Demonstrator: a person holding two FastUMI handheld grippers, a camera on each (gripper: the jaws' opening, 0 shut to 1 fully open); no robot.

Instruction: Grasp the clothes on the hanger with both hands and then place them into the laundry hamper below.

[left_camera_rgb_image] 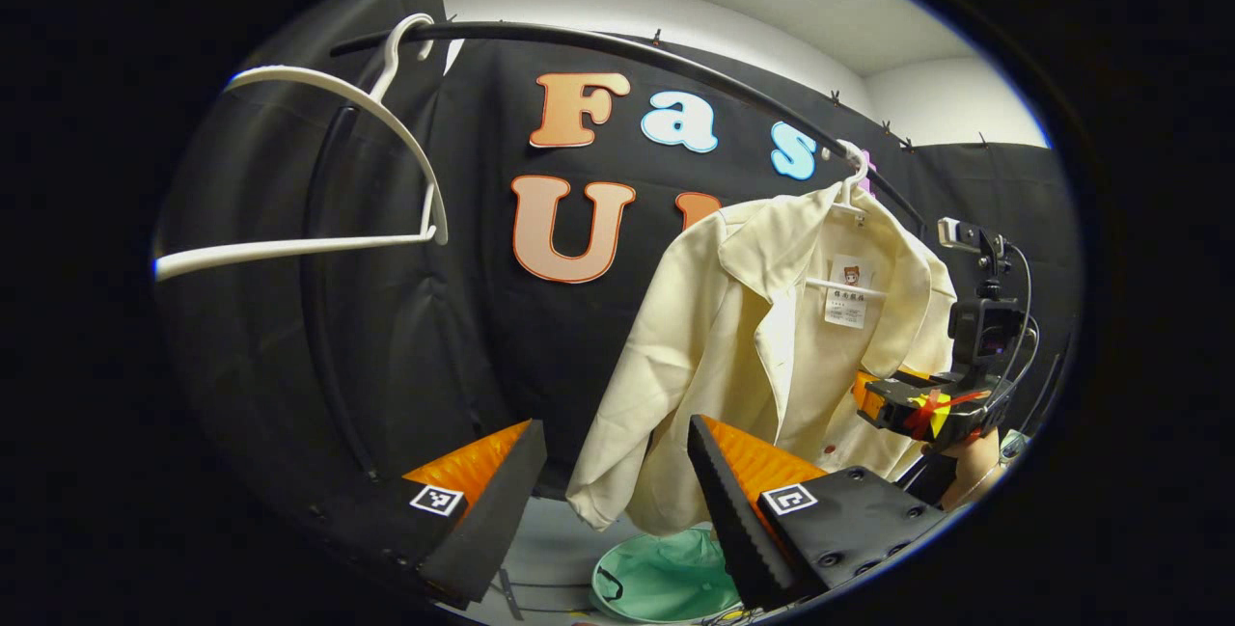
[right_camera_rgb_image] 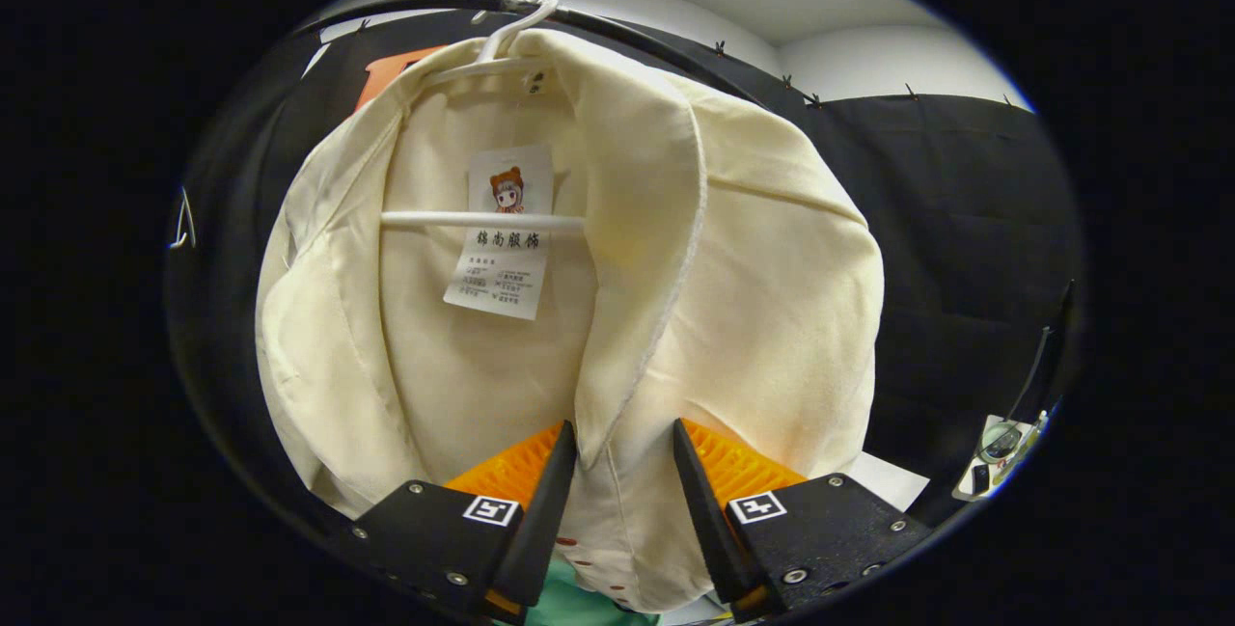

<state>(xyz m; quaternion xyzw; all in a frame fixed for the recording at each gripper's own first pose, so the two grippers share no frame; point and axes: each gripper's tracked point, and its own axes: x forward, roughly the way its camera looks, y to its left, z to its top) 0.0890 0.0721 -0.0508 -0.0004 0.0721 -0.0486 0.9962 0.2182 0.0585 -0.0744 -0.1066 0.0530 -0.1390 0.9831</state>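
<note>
Left gripper view is giving me the booth: black cloth wall, white ceiling above, a dark curved rail (left_camera_rgb_image: 598, 40) running across. An empty white hanger (left_camera_rgb_image: 318, 173) is hanging off that rail on my left, smooth plastic, thin and bowed. Further right, the cream shirt (left_camera_rgb_image: 733, 356) is draping from its own hanger (left_camera_rgb_image: 851, 184), soft and lightly creased, collar folded open. Below it the pale green hamper (left_camera_rgb_image: 656, 580) is peeking in, mostly cut off by the edge. My left gripper (left_camera_rgb_image: 617, 481) is standing wide apart, nothing between its ridged fingers. I'm seeing the right gripper (left_camera_rgb_image: 892, 399) at the shirt's far side, a hand (left_camera_rgb_image: 974, 467) under it, half hidden.

Right gripper view is putting me close against the shirt (right_camera_rgb_image: 772, 298); the right gripper (right_camera_rgb_image: 625, 472) is sitting apart around the front edge, whether it's touching I can't tell. A white tag (right_camera_rgb_image: 502, 240) is hanging inside the collar.
</note>
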